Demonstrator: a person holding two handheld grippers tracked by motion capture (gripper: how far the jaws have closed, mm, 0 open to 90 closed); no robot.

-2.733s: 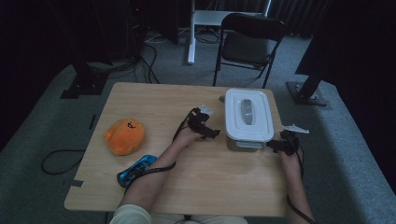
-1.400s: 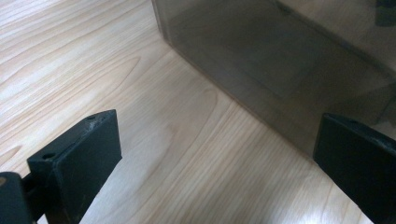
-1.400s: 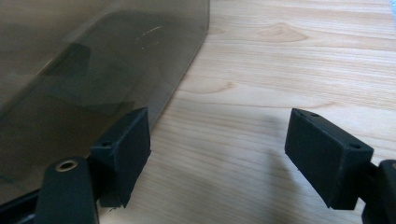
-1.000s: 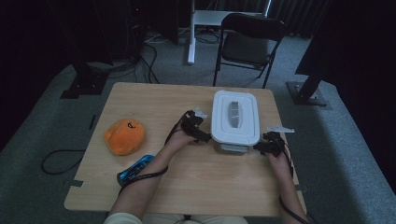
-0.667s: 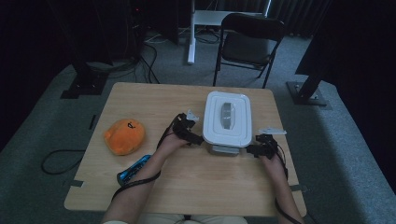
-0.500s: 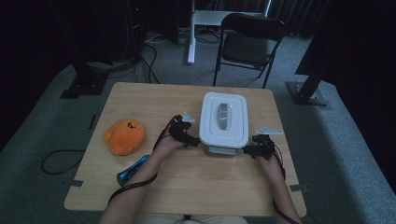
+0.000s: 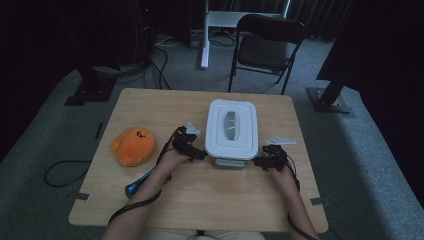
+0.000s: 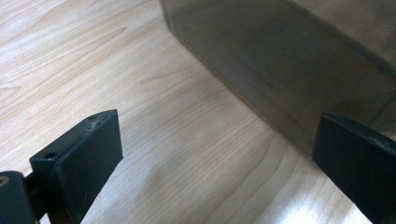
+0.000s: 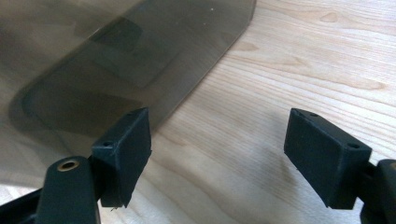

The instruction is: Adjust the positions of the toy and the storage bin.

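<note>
Leftward the lidded container [image 7: 231, 131] has slid across the table [image 7: 150, 107], flanked by the left gripper [image 7: 196, 152] and right gripper [image 7: 261, 161], jaws apart, pushing not gripping.

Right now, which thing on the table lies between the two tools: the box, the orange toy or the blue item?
The white-lidded box; the orange toy and blue item lie off to its left.

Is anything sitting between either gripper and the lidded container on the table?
Nothing visible is. The left gripper and right gripper flank the near end of the container, jaws open. In both gripper views there is bare table up to the container's smoky wall. The orange plush lies off to the left, clear of both.
</note>
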